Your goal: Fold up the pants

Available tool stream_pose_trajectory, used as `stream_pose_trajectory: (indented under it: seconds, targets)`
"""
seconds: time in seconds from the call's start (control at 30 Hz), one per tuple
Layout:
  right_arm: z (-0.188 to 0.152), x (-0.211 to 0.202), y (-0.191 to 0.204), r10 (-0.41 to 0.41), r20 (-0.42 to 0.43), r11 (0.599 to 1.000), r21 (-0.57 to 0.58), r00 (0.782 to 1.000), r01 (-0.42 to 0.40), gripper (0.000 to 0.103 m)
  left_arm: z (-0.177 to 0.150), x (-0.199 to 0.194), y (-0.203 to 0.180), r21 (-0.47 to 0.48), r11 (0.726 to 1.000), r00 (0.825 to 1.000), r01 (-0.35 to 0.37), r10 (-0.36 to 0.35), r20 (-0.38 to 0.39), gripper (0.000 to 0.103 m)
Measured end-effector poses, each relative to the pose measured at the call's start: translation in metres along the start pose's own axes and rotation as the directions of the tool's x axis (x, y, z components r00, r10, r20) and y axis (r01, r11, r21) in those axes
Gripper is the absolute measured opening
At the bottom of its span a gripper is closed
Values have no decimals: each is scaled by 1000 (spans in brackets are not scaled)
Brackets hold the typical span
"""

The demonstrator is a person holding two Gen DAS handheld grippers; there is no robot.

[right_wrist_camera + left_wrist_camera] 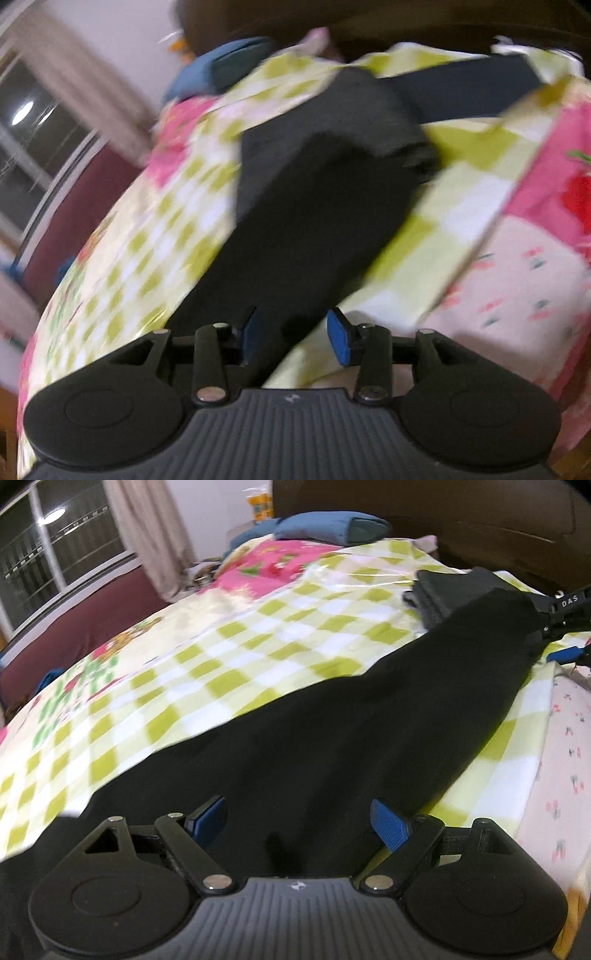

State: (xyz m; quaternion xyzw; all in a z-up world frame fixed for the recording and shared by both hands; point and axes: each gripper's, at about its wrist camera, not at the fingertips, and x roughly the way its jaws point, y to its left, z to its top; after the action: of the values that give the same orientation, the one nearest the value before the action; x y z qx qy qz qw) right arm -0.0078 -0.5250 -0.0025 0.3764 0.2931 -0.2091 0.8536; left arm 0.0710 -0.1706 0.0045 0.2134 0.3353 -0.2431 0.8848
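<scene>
Black pants (pixel 295 738) fill the space right under my left gripper (pixel 299 823), whose two blue pads (pixel 389 825) stand wide apart with the dark cloth lying between and below them; neither pad presses on the fabric as far as I can see, so I read it as open and holding nothing. That gripper tilts down toward the bed, pointing along the garment, which runs as one long dark band from the near edge up and to the right across the green-and-white checked sheet (pixel 258 627). At the far end of the band the tip of my right gripper (pixel 565 653) shows at the picture's right edge, beside the cloth, with one blue pad visible there. From the right wrist view, badly smeared by blur, my right gripper (pixel 291 332) also angles down at the bed, rolled so that the whole scene leans. Its pads (pixel 340 336) stand partly apart; the pants (pixel 314 206) pass under and between them, the left pad sitting against the dark cloth and the right pad over pale sheet, and I see no pinch. Beyond the garment lies a dark folded pile (pixel 443 96). A blue pillow (pixel 325 526) sits near the brown headboard (pixel 461 520), and a curtained window (pixel 55 550) stands to the left.
</scene>
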Motion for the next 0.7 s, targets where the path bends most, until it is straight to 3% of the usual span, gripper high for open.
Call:
stream_pose_trajectory:
  seconds: [0.07, 0.2, 0.27, 0.37, 0.53, 0.6, 0.7]
  targets:
    - [8, -6, -12, 21, 52, 1000, 22, 998, -22, 44, 12, 9, -8, 17, 1000, 1000, 15, -16, 5, 98]
    - [24, 9, -33, -38, 72, 999, 37, 997, 35, 45, 32, 32, -24, 44, 998, 999, 51, -51, 2, 98]
    - [28, 18, -42, -13, 80, 997, 75, 997, 7, 45, 40, 42, -32, 59, 996, 998, 61, -61, -7, 98]
    - [36, 28, -40, 13, 116, 999, 45, 993, -18, 47, 47, 49, -44, 81, 994, 997, 79, -78, -10, 98]
    - [41, 50, -39, 62, 90, 997, 34, 994, -66, 56, 53, 56, -55, 116, 989, 996, 89, -88, -14, 98]
    - [39, 43, -39, 110, 93, 992, 46, 990, -115, 56, 54, 57, -56, 125, 989, 996, 85, -84, -16, 98]
    - [34, 29, -44, 221, 147, 971, 59, 964, -232, 56, 55, 57, -56, 131, 988, 996, 87, -86, -17, 98]
